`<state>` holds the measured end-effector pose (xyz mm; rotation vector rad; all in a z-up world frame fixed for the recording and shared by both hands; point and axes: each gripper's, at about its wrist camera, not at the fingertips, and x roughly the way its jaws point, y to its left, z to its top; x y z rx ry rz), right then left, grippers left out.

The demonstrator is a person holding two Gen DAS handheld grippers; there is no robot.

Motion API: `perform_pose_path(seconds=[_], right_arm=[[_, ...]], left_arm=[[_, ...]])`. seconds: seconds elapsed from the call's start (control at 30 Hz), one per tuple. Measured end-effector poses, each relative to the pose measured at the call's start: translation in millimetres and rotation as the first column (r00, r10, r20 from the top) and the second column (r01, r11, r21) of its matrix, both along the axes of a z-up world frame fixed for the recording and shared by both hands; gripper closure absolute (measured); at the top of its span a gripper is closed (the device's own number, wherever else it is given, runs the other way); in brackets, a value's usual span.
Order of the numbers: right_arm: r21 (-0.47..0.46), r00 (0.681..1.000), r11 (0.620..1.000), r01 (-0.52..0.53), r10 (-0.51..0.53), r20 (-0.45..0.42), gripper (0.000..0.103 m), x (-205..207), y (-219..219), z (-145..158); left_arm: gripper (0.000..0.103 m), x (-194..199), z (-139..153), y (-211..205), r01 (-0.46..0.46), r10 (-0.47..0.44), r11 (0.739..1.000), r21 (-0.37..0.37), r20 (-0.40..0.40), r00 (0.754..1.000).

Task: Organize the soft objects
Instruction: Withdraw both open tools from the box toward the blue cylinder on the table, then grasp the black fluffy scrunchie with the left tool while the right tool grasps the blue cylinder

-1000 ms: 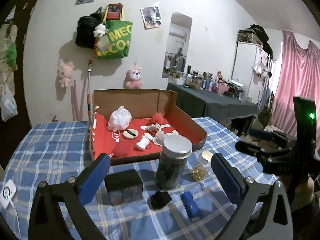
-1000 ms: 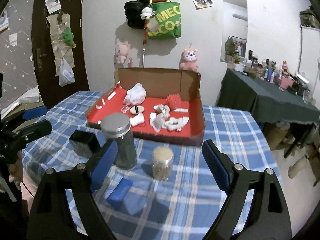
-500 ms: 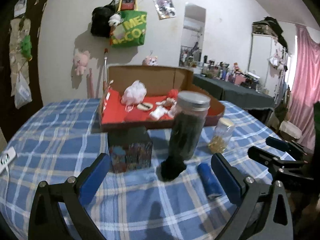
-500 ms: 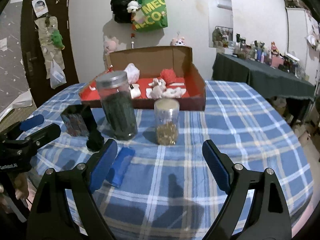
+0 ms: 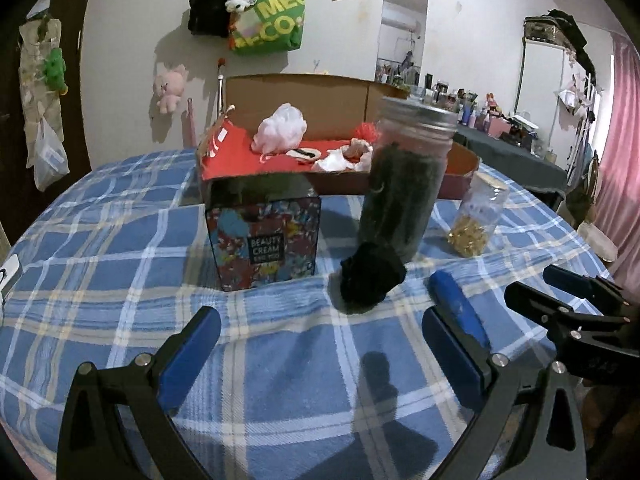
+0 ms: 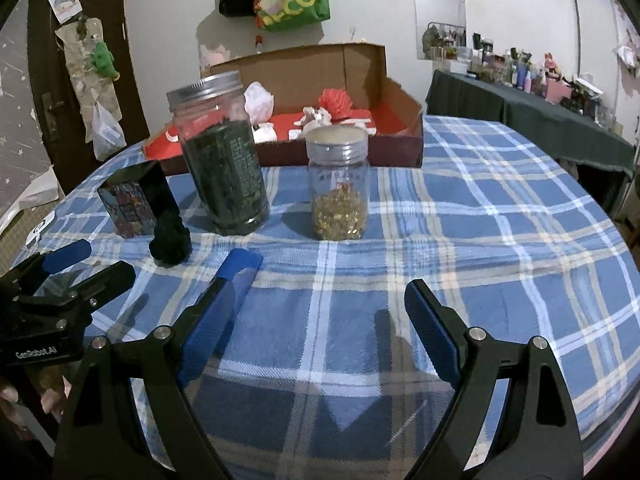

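A fuzzy black soft lump point(image 5: 370, 276) lies on the checked tablecloth in front of the tall dark-filled jar point(image 5: 404, 176). A blue soft roll point(image 5: 456, 304) rests to its right, beside my left gripper's right finger. My left gripper point(image 5: 320, 344) hovers low over the cloth, open and empty, just short of the black lump. My right gripper point(image 6: 320, 312) is also open and empty, with the blue roll point(image 6: 240, 268) by its left finger and the black lump point(image 6: 170, 240) farther left. Each gripper shows at the edge of the other's view.
A colourful cream box point(image 5: 264, 240) stands left of the tall jar. A small jar of golden bits point(image 6: 338, 184) stands to the right. Behind them sits a red-lined cardboard box point(image 6: 396, 96) holding a white puff point(image 5: 282, 128), a red puff point(image 6: 334, 100) and small items.
Both grippers have sunk toward the table, so the jars, cream box, black lump and blue roll look nearer and larger. Their jaws stay equally wide.
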<state>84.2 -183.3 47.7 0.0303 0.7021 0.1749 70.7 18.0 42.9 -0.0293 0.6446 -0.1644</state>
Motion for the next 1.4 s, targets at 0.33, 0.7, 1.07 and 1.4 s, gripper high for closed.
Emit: perform_pose_path(seconds=[0.33, 0.7, 1.07, 1.4], right_arm=[[0.044, 0.994, 0.996, -0.073, 0.076, -0.073, 0.016, 17, 19, -12], [-0.077, 0.989, 0.989, -0.124, 0.117, -0.091, 0.016, 17, 45, -17], [-0.024, 0.990, 0.994, -0.105, 0.103, -0.097, 0.016, 27, -2, -13], [-0.088, 0.966, 0.963, -0.253, 0.247, -0.078, 0.060, 34, 22, -14]], left_arm=[[0.000, 3, -1, 16, -0.045, 0.045, 0.999, 0.024, -0.008, 0.999], [0.000, 11, 0, 20, -0.054, 0.054, 0.998, 0.041, -0.014, 0.998], [0.002, 22, 3, -9, 0.066, -0.065, 0.997, 0.033, -0.036, 0.997], [0.050, 45, -4, -33, 0.162, -0.157, 0.986, 0.034, -0.123, 0.980]])
